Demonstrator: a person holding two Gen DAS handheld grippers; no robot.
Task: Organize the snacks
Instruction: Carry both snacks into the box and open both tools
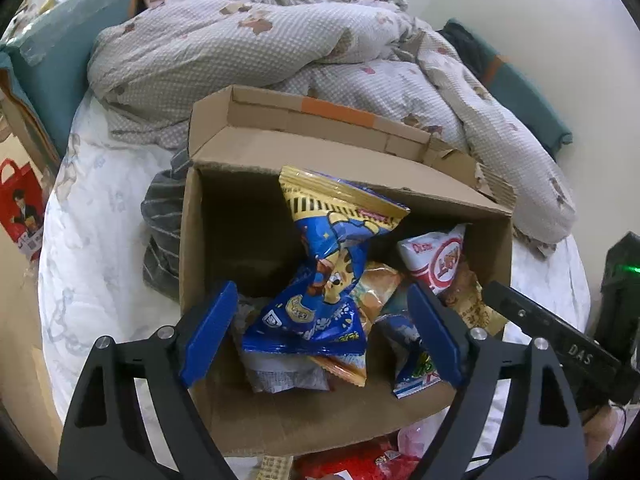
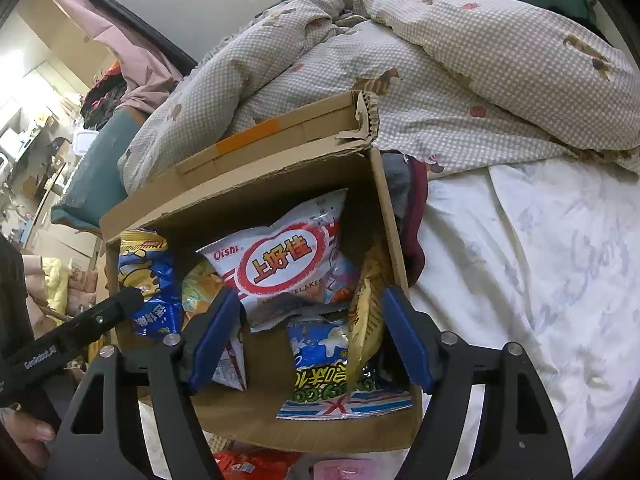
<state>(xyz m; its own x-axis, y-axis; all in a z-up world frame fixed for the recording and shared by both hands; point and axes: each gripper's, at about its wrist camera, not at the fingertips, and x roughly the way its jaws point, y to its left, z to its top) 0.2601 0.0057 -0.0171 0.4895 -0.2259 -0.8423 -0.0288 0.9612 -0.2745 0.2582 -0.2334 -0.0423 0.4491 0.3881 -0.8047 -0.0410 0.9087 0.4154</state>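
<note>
Left wrist view showed both grippers, left gripper (image 1: 320, 332) and right gripper (image 2: 310, 338), spread open, empty, over the brown cardboard box (image 1: 280, 420); retreating straight upward should avoid snagging the blue-and-yellow foil snack bag (image 1: 324, 264).

Box (image 1: 280, 420): matt corrugated cardboard, torn flap edge.
Snack bags (image 1: 332, 264): glossy, crinkled plastic film.
Quilt (image 1: 240, 52): soft, textured checked cloth.
Gripper pads (image 1: 208, 332): matt blue plastic.

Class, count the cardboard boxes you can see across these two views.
1. A single open cardboard box sits on the bed, snack packets inside, just below both grippers. Others could be hidden out of frame.
</note>
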